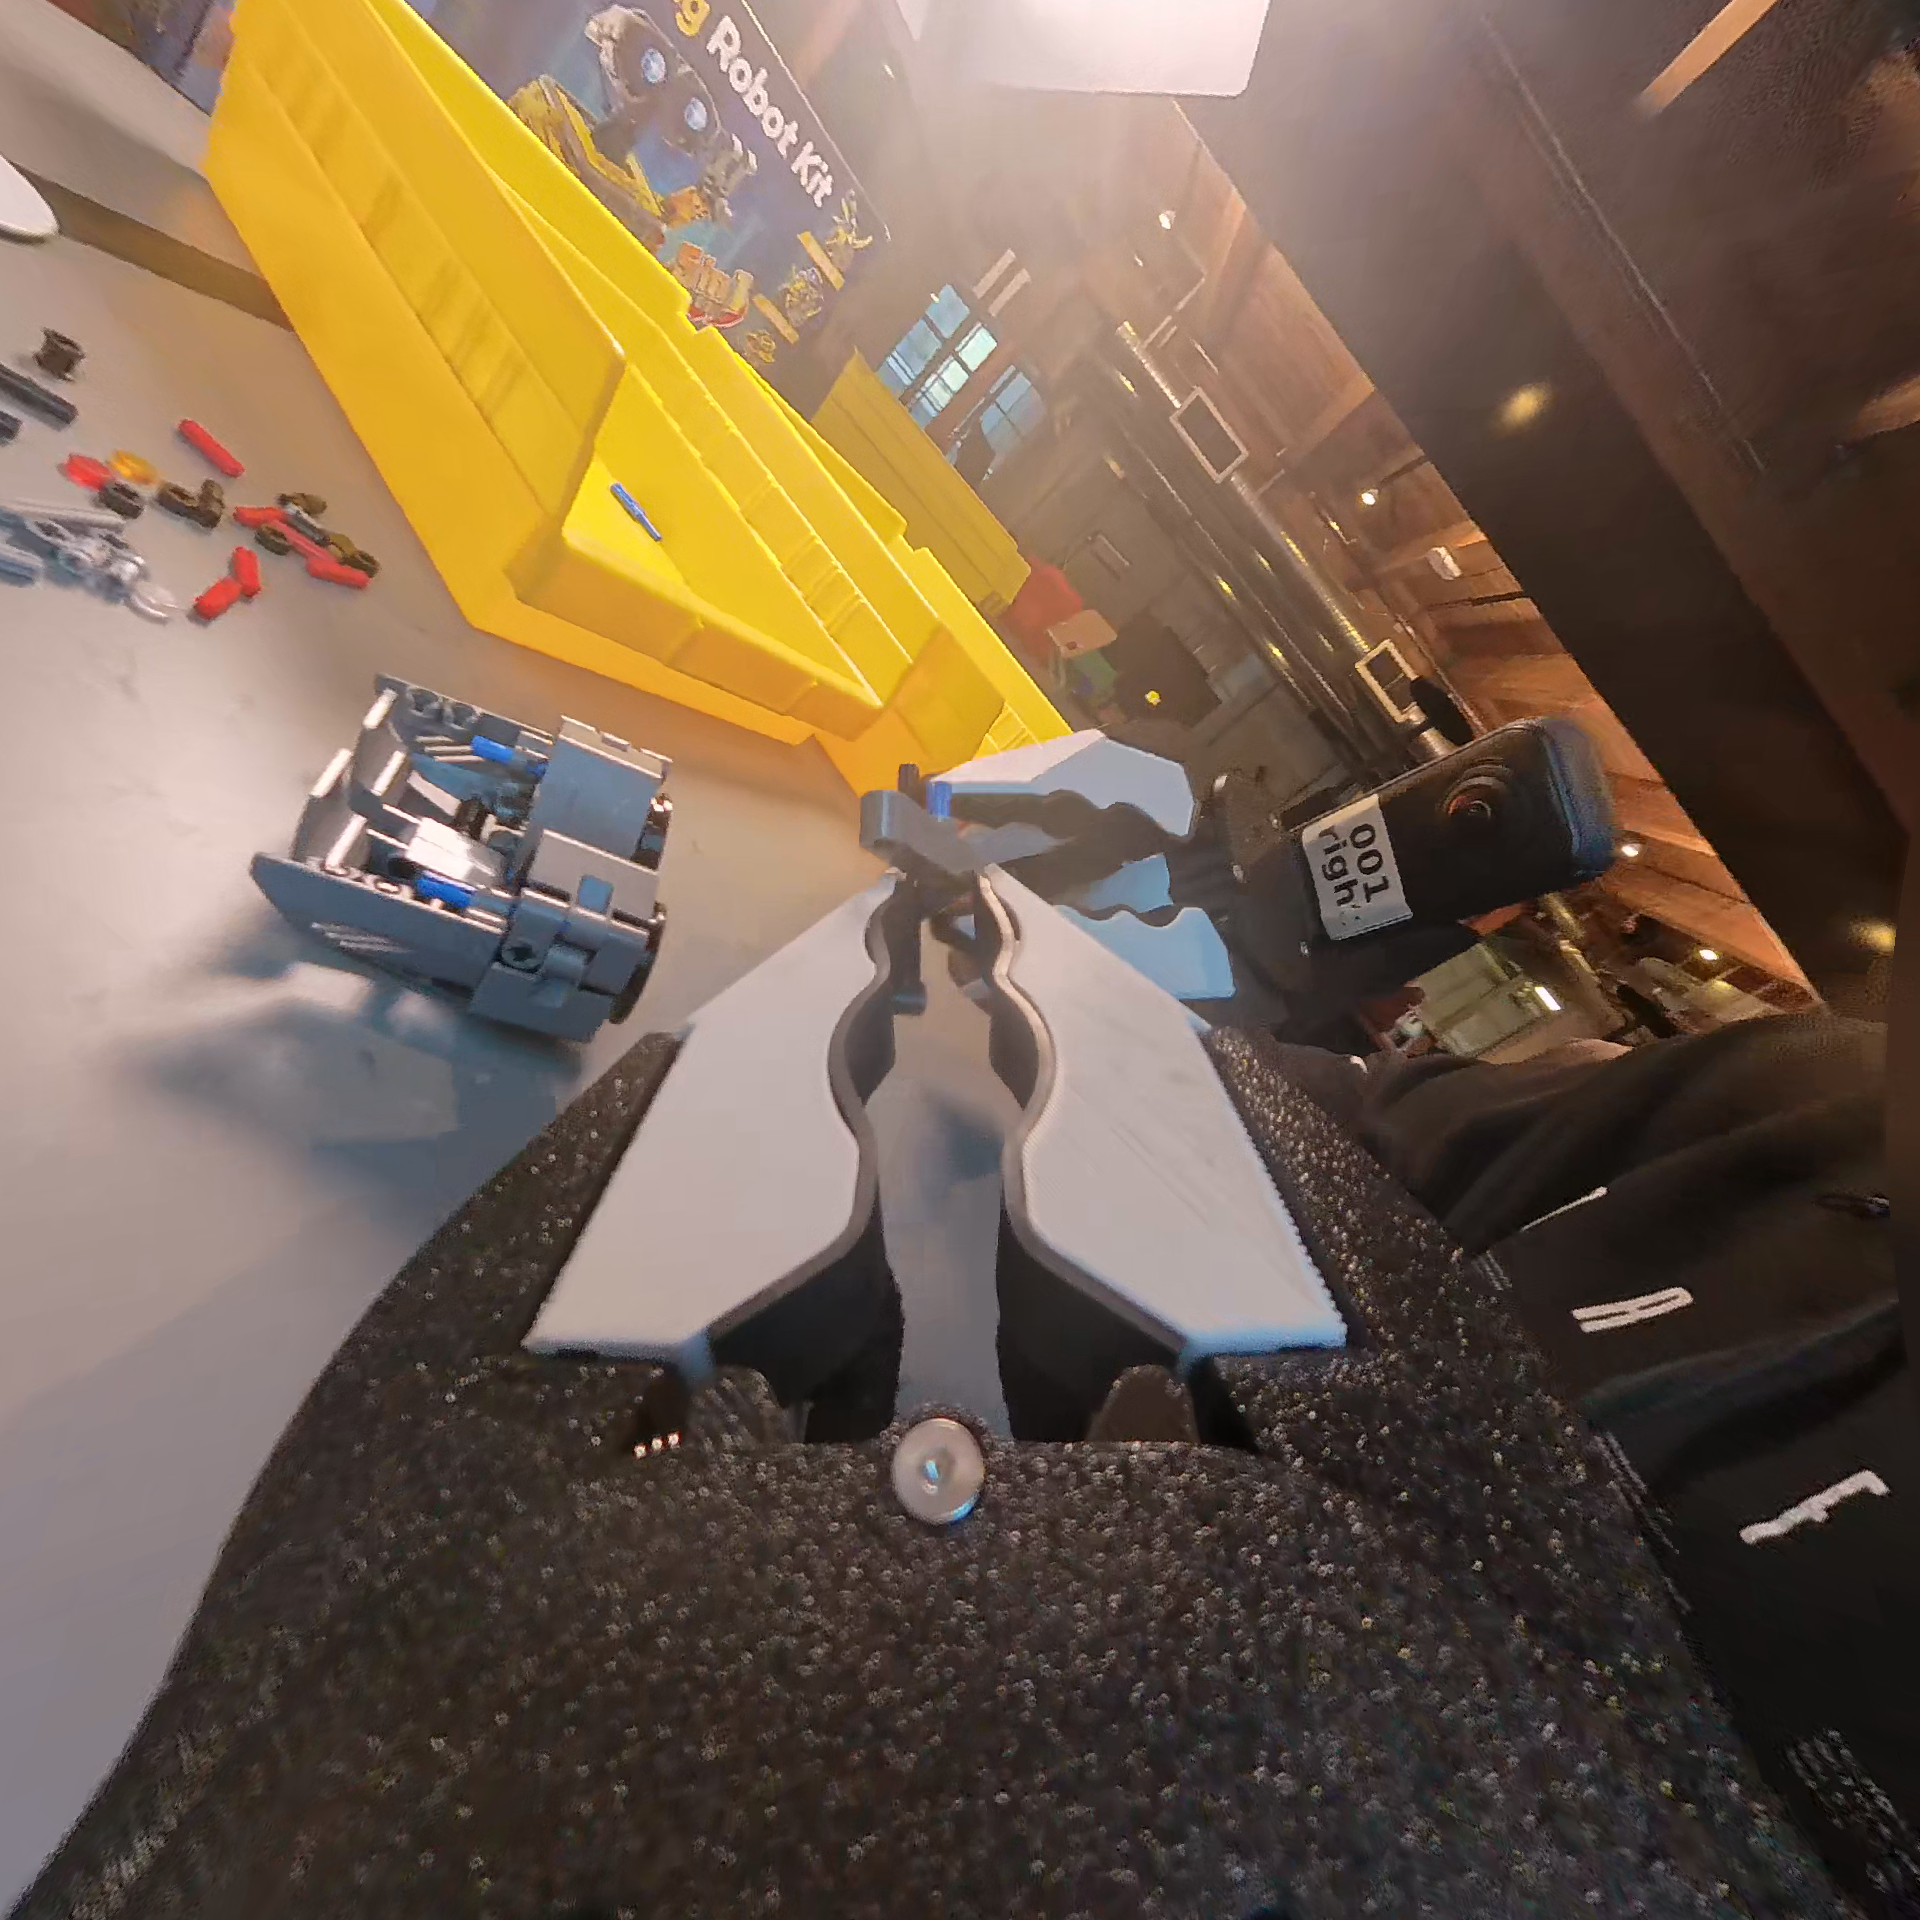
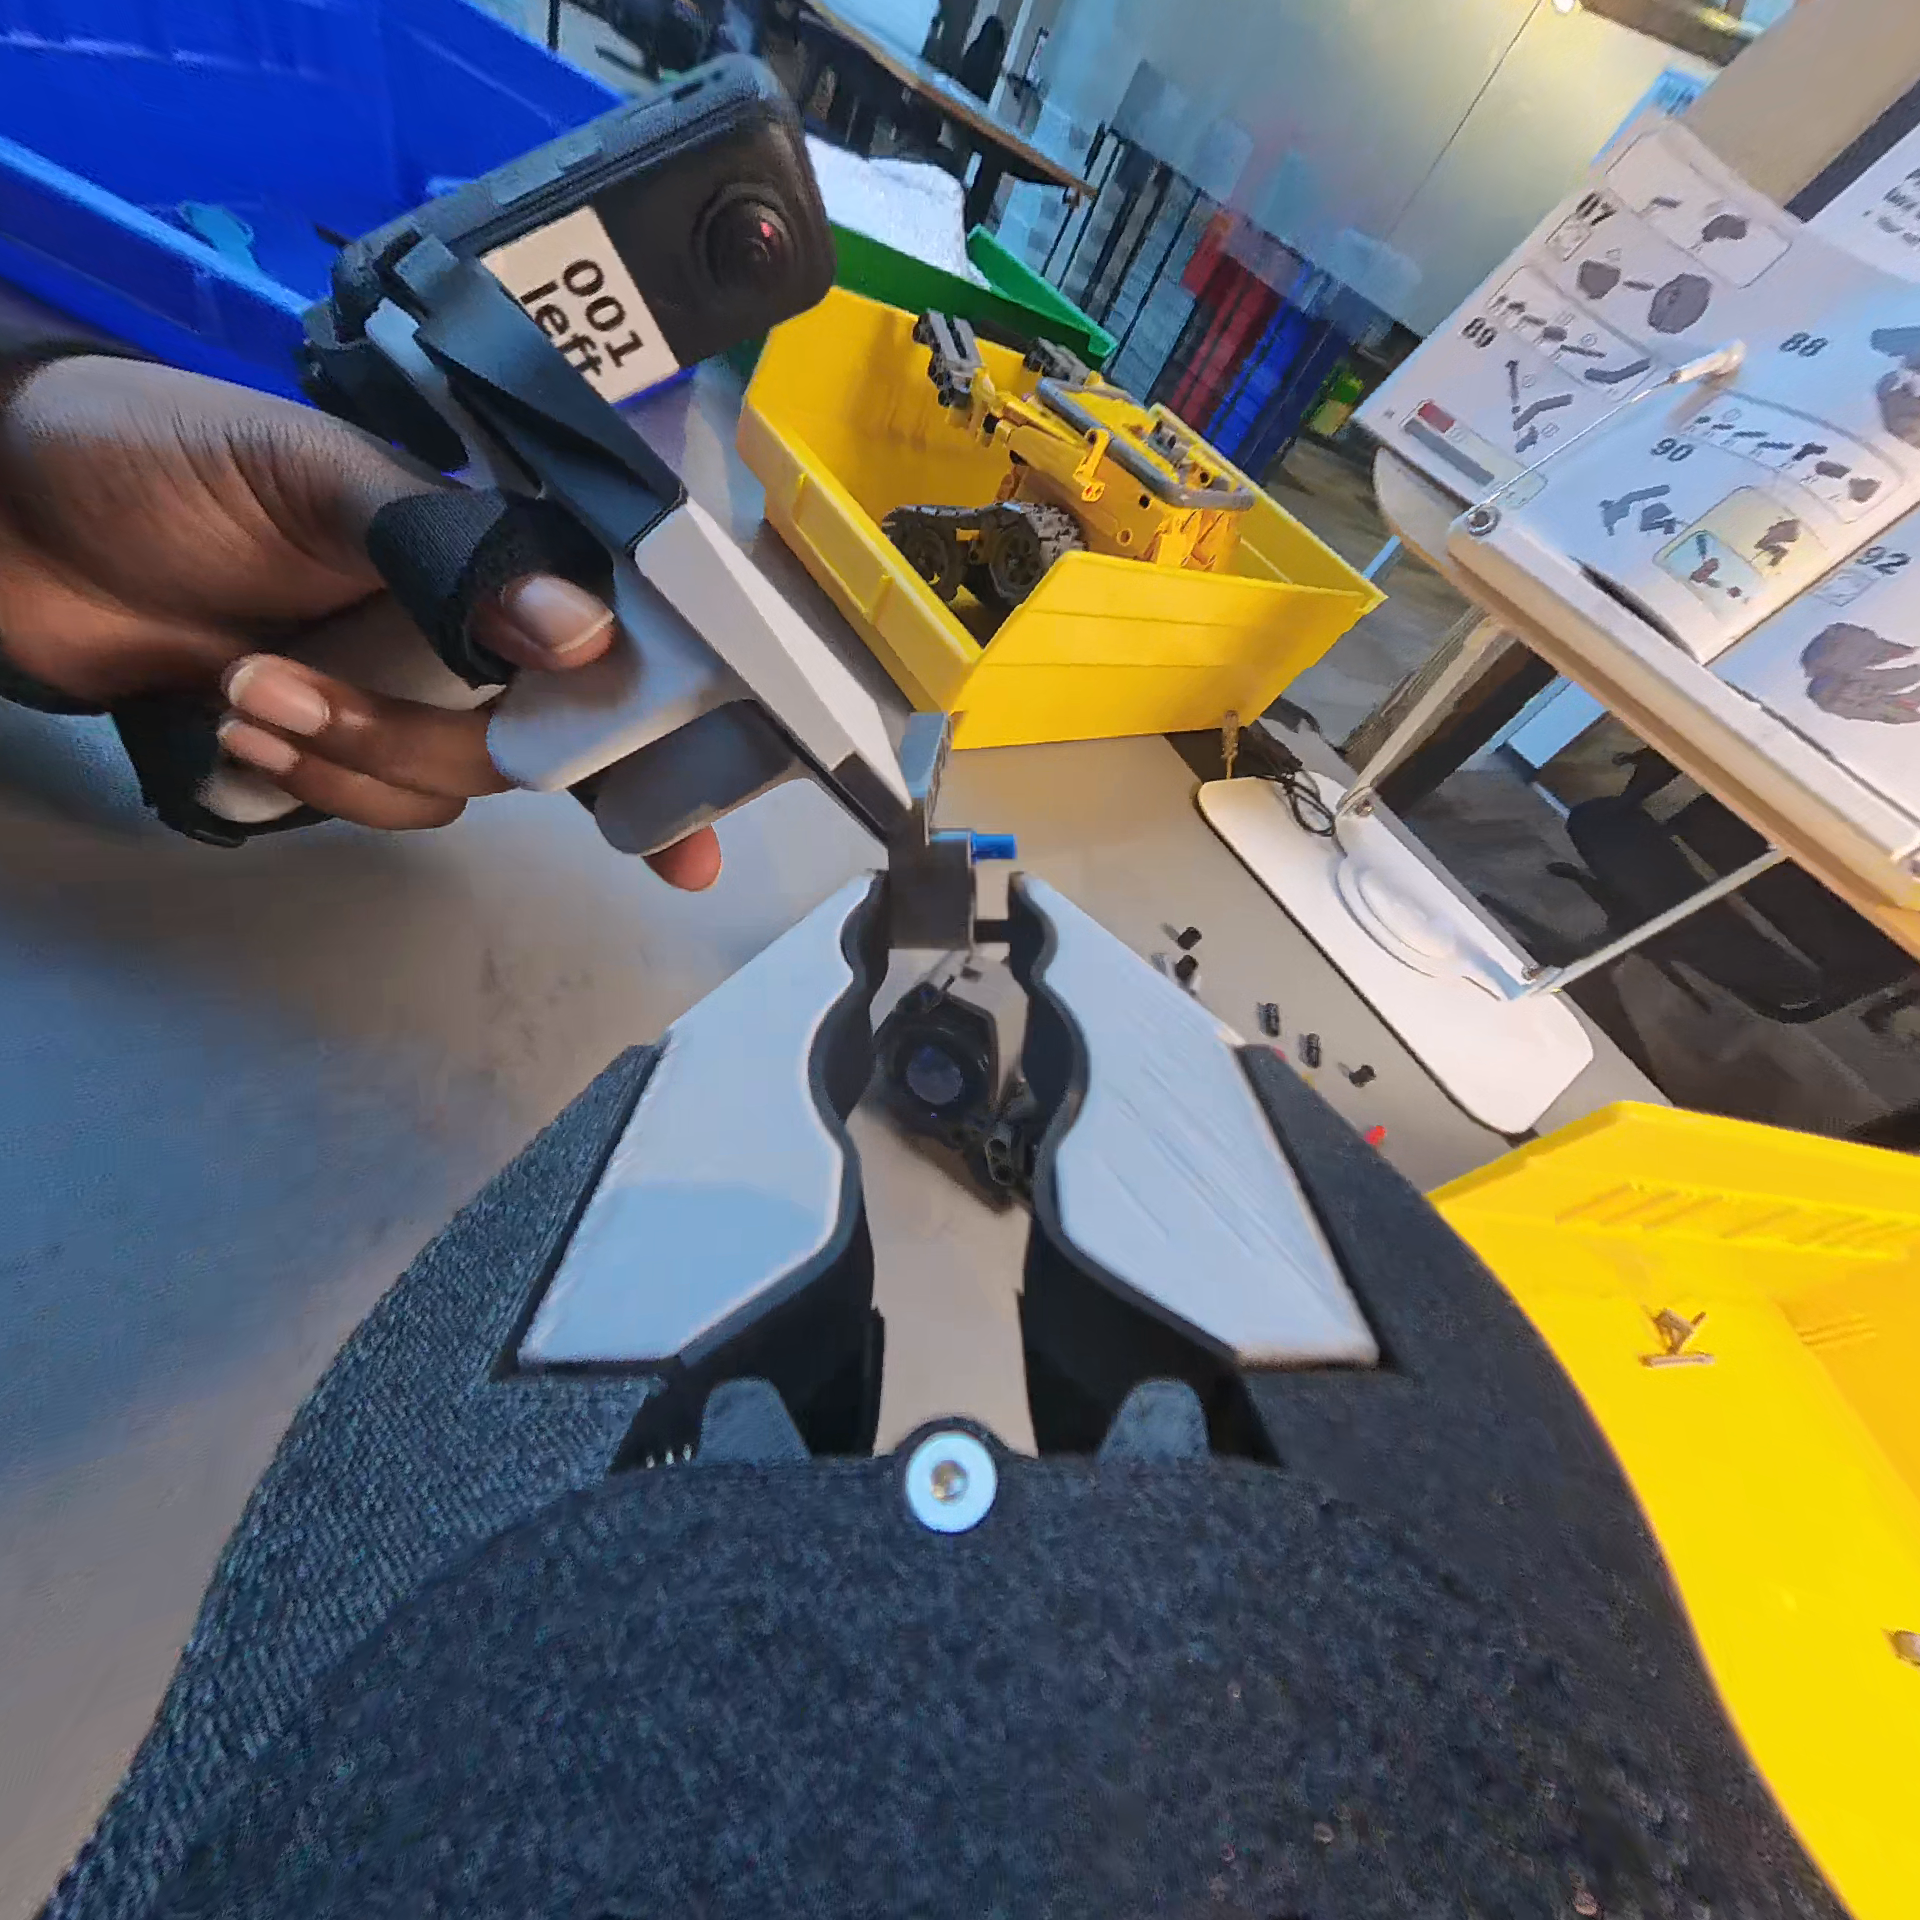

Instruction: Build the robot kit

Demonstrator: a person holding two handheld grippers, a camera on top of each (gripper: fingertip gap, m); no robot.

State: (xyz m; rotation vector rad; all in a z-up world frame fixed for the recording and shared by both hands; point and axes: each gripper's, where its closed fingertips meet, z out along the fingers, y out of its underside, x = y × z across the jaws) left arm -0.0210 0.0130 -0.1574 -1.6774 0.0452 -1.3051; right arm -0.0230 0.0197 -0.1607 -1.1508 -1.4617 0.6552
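Both grippers meet on one small grey building part above the grey table. In the left wrist view my left gripper [image 1: 935,899] is shut on the part's dark lower end [image 1: 910,940]. The right gripper [image 1: 961,831] grips the part's grey beam [image 1: 896,816] beside a blue pin [image 1: 939,800]. In the right wrist view my right gripper [image 2: 940,904] is shut on the grey part [image 2: 928,899], with the blue pin [image 2: 989,844] sticking out to the right. The left gripper [image 2: 906,784], held by a hand [image 2: 260,582], pinches the part's upper end [image 2: 925,748].
A grey block assembly [image 1: 468,873] and loose red and black pieces [image 1: 239,530] lie on the table. Yellow bins [image 1: 623,436] stand behind. A yellow bin [image 2: 1143,644] holds a yellow tracked model [image 2: 1101,488]. An instruction booklet [image 2: 1714,468] sits on a stand; another yellow bin [image 2: 1714,1455] is close right. The tips of both grippers are at nearly the same place.
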